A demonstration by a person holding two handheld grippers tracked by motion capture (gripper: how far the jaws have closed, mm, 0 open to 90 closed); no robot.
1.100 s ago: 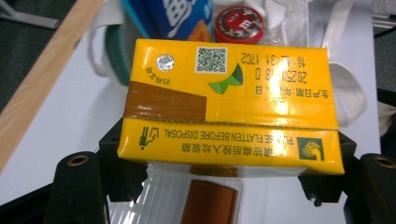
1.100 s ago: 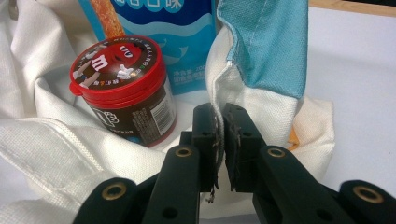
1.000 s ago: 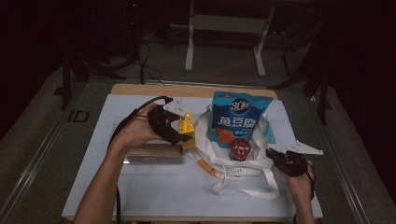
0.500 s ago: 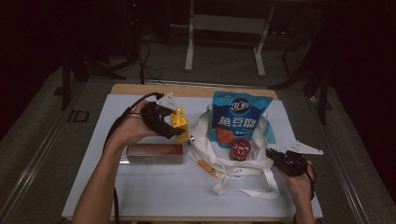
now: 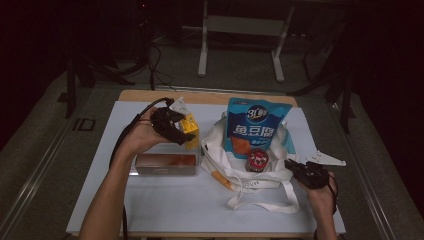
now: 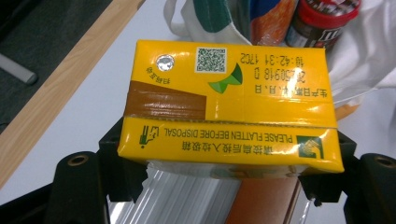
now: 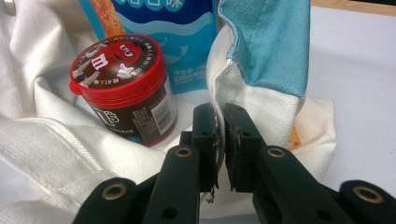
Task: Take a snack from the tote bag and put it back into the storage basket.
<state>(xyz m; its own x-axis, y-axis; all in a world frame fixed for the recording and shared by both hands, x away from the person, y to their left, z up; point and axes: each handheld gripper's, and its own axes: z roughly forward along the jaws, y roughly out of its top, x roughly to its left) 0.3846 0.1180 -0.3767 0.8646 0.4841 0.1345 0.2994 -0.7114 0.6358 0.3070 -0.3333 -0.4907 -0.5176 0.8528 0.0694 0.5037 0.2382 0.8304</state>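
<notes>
High view: the left gripper [image 5: 176, 131], jaws clamped on the yellow carton [image 5: 189, 131], has carried it up off the box [image 5: 166, 164] toward the bag [image 5: 250, 172]. The right gripper [image 5: 300, 172] keeps its jaws pinching the bag's rim, so packing comes next.

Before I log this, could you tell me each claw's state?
Left claw: closed on the yellow carton.
Right claw: closed on the tote bag's edge.

Bag mouth: I see the pouch [image 5: 257, 131] and jar [image 5: 258, 159] crowding it.
Below carton: box [image 5: 166, 164] blocks.
Front table [image 5: 175, 210]: open.
</notes>
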